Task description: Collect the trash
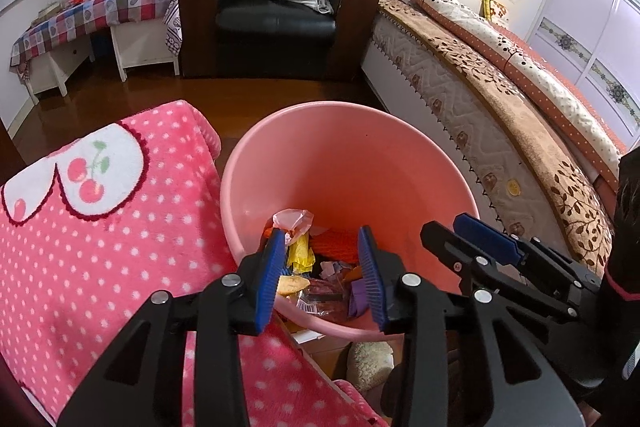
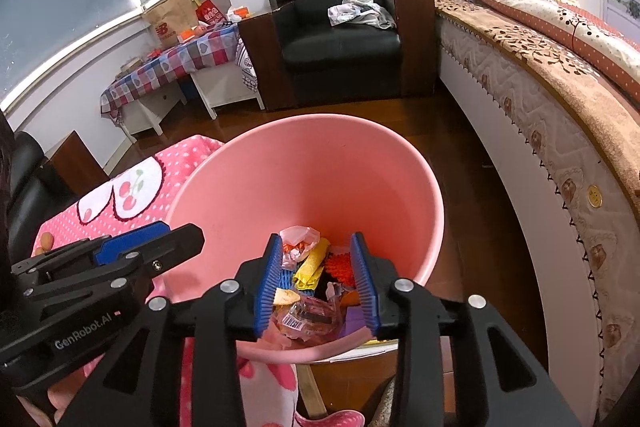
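A pink plastic bucket [image 1: 348, 155] stands on the floor beside a pink dotted blanket; it also shows in the right wrist view [image 2: 304, 171]. Its bottom holds a pile of trash [image 1: 316, 267]: wrappers, yellow and orange scraps, a purple piece, also seen in the right wrist view [image 2: 312, 287]. My left gripper [image 1: 322, 275] is open and empty, held over the bucket's near rim. My right gripper [image 2: 318, 283] is open and empty over the same rim. Each gripper appears in the other's view: the right one [image 1: 476, 243] at right, the left one [image 2: 152, 243] at left.
The pink cherry-print blanket [image 1: 100, 227] lies left of the bucket. A bed [image 1: 500, 67] runs along the right. A black armchair [image 1: 276, 7] with clothes stands at the back, and a checked-cloth table [image 1: 96, 11] at back left. Wooden floor lies between.
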A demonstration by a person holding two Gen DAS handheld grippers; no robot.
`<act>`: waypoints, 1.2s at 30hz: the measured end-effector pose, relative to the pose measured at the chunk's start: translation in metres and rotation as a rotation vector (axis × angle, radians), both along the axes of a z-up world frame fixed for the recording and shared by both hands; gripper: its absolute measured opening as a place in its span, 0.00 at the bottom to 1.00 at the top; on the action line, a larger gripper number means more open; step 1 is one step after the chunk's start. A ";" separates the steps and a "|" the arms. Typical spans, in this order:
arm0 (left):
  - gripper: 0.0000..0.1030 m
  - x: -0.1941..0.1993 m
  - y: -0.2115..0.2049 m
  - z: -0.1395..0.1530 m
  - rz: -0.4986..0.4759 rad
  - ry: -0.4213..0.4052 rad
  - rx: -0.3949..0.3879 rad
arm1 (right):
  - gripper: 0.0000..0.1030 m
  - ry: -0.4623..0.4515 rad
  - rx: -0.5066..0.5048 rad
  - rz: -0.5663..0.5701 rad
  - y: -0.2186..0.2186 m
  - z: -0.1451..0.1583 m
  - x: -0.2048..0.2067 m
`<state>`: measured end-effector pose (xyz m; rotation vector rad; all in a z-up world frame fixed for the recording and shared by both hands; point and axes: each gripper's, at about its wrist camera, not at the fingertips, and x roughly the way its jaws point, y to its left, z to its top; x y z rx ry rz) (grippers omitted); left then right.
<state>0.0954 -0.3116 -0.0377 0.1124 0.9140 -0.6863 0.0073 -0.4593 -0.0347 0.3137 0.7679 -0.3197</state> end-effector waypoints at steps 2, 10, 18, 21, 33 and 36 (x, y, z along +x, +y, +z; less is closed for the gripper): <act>0.37 -0.001 0.001 0.001 -0.001 -0.002 -0.002 | 0.37 -0.001 -0.001 0.002 0.003 0.000 -0.002; 0.37 -0.004 0.009 0.006 0.006 -0.003 -0.019 | 0.49 -0.031 -0.009 -0.007 0.009 0.008 -0.014; 0.37 -0.010 0.017 0.012 0.002 -0.019 -0.030 | 0.55 -0.065 -0.014 -0.003 0.017 0.016 -0.027; 0.37 -0.012 0.019 0.014 0.003 -0.030 -0.033 | 0.55 -0.077 -0.021 0.003 0.021 0.018 -0.030; 0.37 -0.020 0.023 0.024 0.008 -0.108 -0.033 | 0.63 -0.124 -0.040 0.002 0.026 0.025 -0.039; 0.37 -0.022 0.026 0.025 0.020 -0.127 -0.032 | 0.63 -0.129 -0.056 0.006 0.032 0.025 -0.042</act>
